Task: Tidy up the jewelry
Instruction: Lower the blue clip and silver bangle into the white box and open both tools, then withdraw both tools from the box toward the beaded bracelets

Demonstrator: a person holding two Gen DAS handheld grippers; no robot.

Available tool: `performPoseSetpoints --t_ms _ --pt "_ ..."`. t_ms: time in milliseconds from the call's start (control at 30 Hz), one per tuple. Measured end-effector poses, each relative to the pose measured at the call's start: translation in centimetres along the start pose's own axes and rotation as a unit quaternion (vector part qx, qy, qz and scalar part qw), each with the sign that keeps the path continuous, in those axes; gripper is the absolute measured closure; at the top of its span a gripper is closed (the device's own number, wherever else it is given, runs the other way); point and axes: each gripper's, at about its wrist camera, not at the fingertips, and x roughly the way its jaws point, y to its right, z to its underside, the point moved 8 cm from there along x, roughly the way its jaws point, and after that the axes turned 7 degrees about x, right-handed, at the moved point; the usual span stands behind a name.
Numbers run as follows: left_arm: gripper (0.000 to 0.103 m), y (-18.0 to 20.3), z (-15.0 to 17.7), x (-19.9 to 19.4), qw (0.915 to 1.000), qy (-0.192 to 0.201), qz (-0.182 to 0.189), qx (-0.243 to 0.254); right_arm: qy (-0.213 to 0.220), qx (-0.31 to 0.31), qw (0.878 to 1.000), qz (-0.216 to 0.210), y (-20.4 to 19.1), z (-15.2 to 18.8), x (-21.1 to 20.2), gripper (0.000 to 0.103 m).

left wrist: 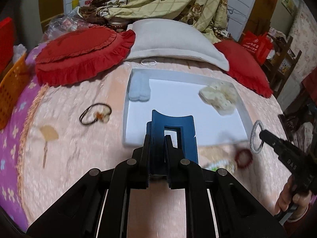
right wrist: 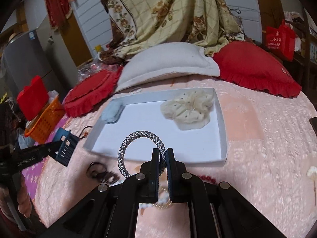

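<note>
The white tray (right wrist: pixel 221 119) floor is bare in the middle and front; a cream scrunchie (right wrist: pixel 187 109) and what looks like a blue fluffy piece (right wrist: pixel 112 112) fill its far corners

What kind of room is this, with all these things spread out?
Most likely a bedroom: the work is done on a bed with a pink quilted bedspread, a white pillow and frilled red cushions, and a floral quilt piled behind.

My left tongs (left wrist: pixel 157 136) carry a navy blue claw clip (left wrist: pixel 174 130); my right (right wrist: pixel 162 152) a silver-and-white braided ring (right wrist: pixel 138 148). White tray (right wrist: pixel 221 119), cream dotted scrunchie (right wrist: pixel 188 109), pale blue fluffy clip (left wrist: pixel 138 89), pink bedspread (right wrist: pixel 257 148).
</note>
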Motion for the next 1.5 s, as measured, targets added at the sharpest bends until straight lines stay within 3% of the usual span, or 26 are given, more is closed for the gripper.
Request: performPoseSetpoints --t_ms 167,367,600,733,867,1000,1133,1333,1500 --pt "0.092 -1.2 -1.8 4.9 0.9994 -0.034 -0.006 -0.01 -0.028 0.026 0.999 0.007 1.7 -0.8 3.7 0.097" --pt "0.092 -2.1 -1.7 9.0 0.9975 -0.064 -0.029 -0.005 -0.063 0.046 0.997 0.004 2.3 -0.5 7.8 0.097" --pt "0.092 -2.6 -1.1 10.5 0.9967 -0.07 -0.041 0.002 -0.073 0.043 0.996 -0.004 1.5 -0.7 10.0 0.097" --pt "0.09 -2.9 -1.0 10.7 0.9972 -0.067 -0.029 -0.011 -0.071 0.049 0.996 -0.007 1.2 -1.1 10.7 0.097" --pt "0.086 -3.1 -1.2 10.1 0.9972 -0.066 0.005 -0.033 -0.072 0.064 0.995 -0.01 1.1 -1.8 11.1 0.097" --pt "0.07 -3.2 -1.4 8.7 0.9971 -0.051 0.024 -0.052 -0.078 0.057 0.995 -0.01 0.6 -2.0 11.2 0.096" --pt "0.069 -2.8 -1.6 6.1 0.9974 -0.026 0.034 -0.058 -0.075 0.061 0.995 -0.014 0.4 -1.8 10.2 0.096" --pt "0.069 -1.6 -0.4 0.6 0.9995 0.008 -0.027 -0.015 -0.065 0.048 0.997 -0.013 -0.1 -1.1 8.1 0.081" --pt "0.068 -1.2 2.5 -3.6 0.9976 0.037 -0.059 -0.002 -0.054 0.051 0.997 -0.019 -0.1 -0.1 5.2 0.079"
